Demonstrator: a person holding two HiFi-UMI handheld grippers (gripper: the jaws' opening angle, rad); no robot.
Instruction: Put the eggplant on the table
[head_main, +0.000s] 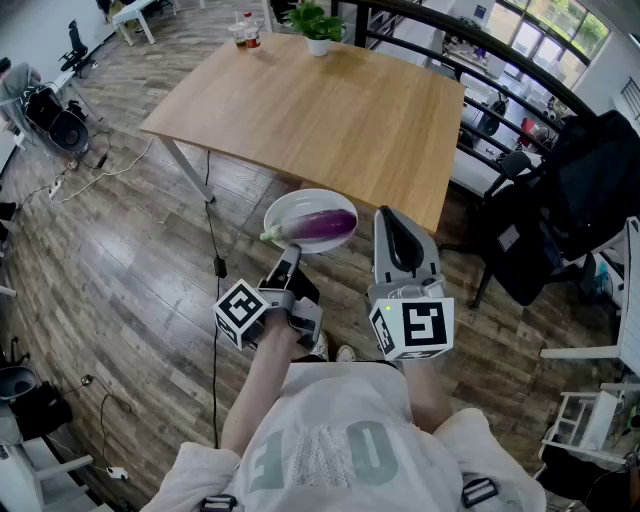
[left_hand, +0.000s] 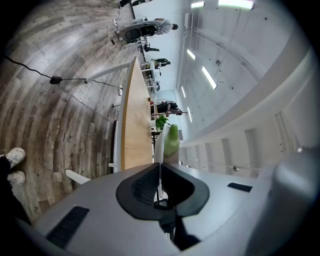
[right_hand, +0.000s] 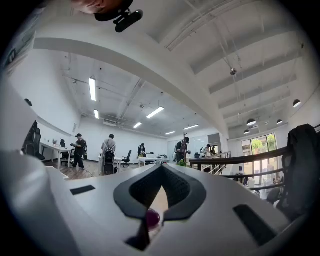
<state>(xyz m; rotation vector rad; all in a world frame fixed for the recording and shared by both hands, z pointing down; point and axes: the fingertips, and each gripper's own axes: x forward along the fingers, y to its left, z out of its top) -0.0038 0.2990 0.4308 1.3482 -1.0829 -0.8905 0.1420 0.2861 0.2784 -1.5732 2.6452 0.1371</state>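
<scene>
A purple eggplant (head_main: 322, 224) with a green stem lies on a white plate (head_main: 284, 212), which hangs in the air just short of the wooden table's (head_main: 310, 110) near edge. My left gripper (head_main: 291, 250) is shut on the plate's near rim. In the left gripper view the plate (left_hand: 159, 150) shows edge-on between the jaws, with the eggplant's green stem (left_hand: 172, 141) beyond it. My right gripper (head_main: 391, 213) sits to the right of the plate, shut with nothing in it. In the right gripper view a bit of the eggplant (right_hand: 152, 218) shows low behind the closed jaws.
A potted plant (head_main: 318, 25) and bottles (head_main: 246, 30) stand at the table's far edge. A black chair with a bag (head_main: 585, 190) and a railing (head_main: 470, 40) are on the right. A cable (head_main: 215, 265) runs over the wooden floor under the table's left leg.
</scene>
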